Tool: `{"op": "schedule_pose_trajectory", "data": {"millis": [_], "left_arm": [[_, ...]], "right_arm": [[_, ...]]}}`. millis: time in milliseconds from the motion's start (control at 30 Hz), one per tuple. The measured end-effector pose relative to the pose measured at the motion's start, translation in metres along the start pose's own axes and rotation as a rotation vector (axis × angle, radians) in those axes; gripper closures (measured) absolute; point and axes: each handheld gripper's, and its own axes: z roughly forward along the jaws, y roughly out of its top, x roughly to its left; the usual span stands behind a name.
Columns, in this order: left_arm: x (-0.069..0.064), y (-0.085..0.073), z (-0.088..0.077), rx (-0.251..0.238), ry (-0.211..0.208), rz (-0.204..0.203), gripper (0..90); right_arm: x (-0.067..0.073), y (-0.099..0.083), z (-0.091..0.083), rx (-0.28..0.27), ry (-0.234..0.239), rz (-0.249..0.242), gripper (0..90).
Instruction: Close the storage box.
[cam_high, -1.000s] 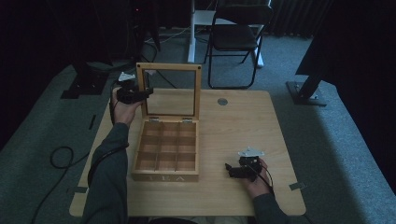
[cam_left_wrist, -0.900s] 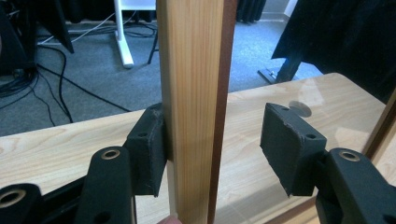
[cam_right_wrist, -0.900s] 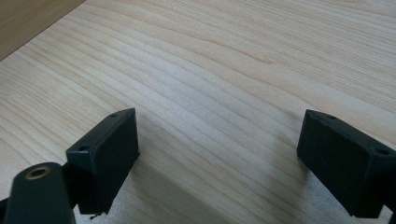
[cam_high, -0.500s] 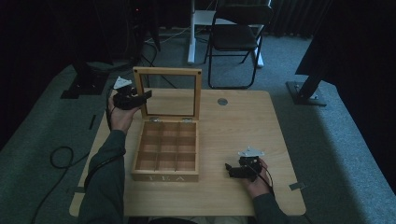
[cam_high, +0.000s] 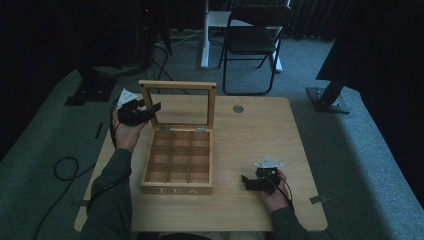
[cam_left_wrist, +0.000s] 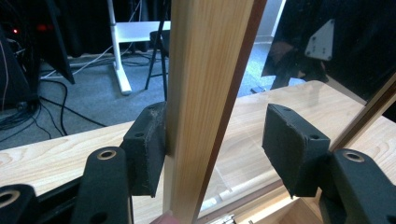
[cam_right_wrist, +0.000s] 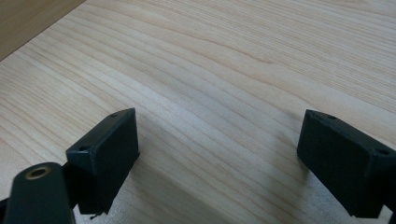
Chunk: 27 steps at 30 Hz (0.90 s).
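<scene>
A wooden tea box (cam_high: 176, 189) with several empty compartments sits on the table (cam_high: 260, 135), its glass-paned lid (cam_high: 177, 85) raised. My left gripper (cam_high: 153, 108) is at the lid's left side, held up in a hand. In the left gripper view it (cam_left_wrist: 215, 144) stands open astride the lid's wooden side rail (cam_left_wrist: 205, 84); one pad (cam_left_wrist: 147, 149) touches the rail and the other is well apart. My right gripper (cam_high: 246, 182) rests low over the table to the right of the box, open (cam_right_wrist: 217, 154) over bare wood.
A small round metal disc (cam_high: 238, 108) lies on the table behind the box. A folding chair (cam_high: 252, 40) and a white stand (cam_high: 207, 35) are on the carpet beyond the table. A cable (cam_high: 65, 167) lies on the floor at left.
The lid's top edge has tipped toward the person, and my left gripper has come nearer along with it. The right gripper has stayed put.
</scene>
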Motion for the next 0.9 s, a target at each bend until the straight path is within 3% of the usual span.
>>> {"op": "schedule_pose_trajectory", "data": {"millis": [300, 433, 600, 900], "left_arm": [[-0.005, -0.004, -0.011, 0.007, -0.005, 0.021, 41.5], [-0.004, -0.006, -0.017, -0.002, -0.031, -0.004, 41.5], [-0.007, -0.005, -0.023, 0.000, -0.029, 0.005, 41.8], [-0.013, 0.003, -0.033, 0.047, 0.004, 0.028, 43.9]], "right_arm": [[0.000, 0.000, 0.000, 0.000, -0.001, 0.000, 12.2], [0.000, 0.000, 0.000, 0.000, -0.001, 0.000, 12.2], [0.000, 0.000, 0.000, 0.000, -0.001, 0.000, 12.2], [0.000, 0.000, 0.000, 0.000, -0.001, 0.000, 12.2]]}}
